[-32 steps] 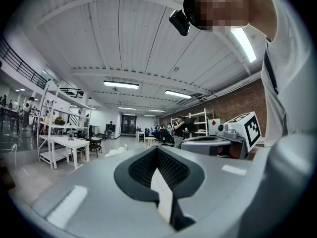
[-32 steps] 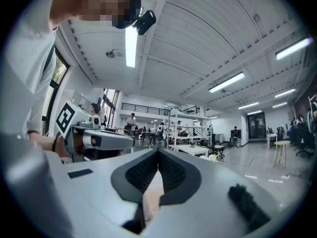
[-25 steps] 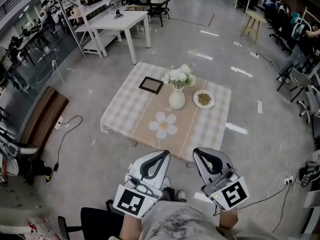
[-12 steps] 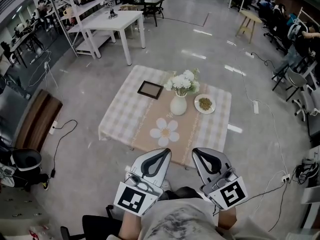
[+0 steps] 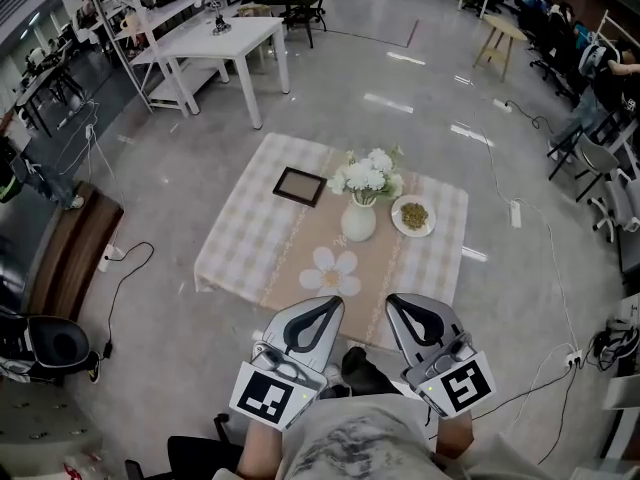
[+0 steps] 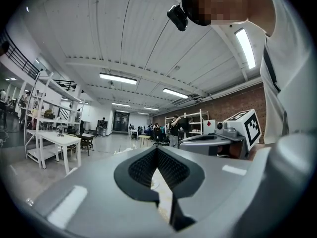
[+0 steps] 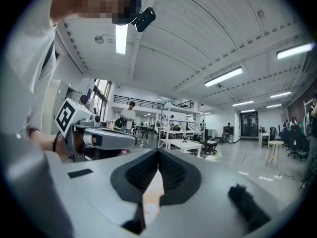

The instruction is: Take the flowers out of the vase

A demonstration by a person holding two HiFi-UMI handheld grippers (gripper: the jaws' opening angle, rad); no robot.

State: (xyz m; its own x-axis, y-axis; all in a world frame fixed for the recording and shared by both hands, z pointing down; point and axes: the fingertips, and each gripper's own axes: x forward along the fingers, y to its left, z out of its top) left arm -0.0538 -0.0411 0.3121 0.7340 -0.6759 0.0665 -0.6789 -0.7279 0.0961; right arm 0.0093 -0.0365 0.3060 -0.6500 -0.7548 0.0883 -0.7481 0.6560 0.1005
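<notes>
Head view cuts your arms off at the bottom edge. The left gripper [image 5: 322, 304] and the right gripper [image 5: 404, 303] cover part of the near edge of the low table [image 5: 240, 243], with a dark shoe [image 5: 360, 368] between them.

Both grippers are closed, pads meeting at the tips with nothing between them. The left gripper view and the right gripper view show this plainly. Their own bodies block almost all of the table there, leaving only a pale sliver in the gap below the tips.

The white flowers [image 5: 368, 176] stand in the white vase [image 5: 358, 221] on the beige runner, near the table's middle and closer to the far edge. They are well apart from both grippers, and their stems are hidden inside the vase. A plate [image 5: 413, 215] sits just to the right of the vase, and you cannot tell what the brownish heap on it is. A dark frame [image 5: 299, 185] lies toward the far left corner.

Bare floor surrounds all four table edges. A bench [image 5: 70, 243] and a cable [image 5: 130, 268] lie well off the left edge. A power strip [image 5: 517, 213] lies beyond the right edge, and a white table [image 5: 225, 38] stands well beyond the far one.
</notes>
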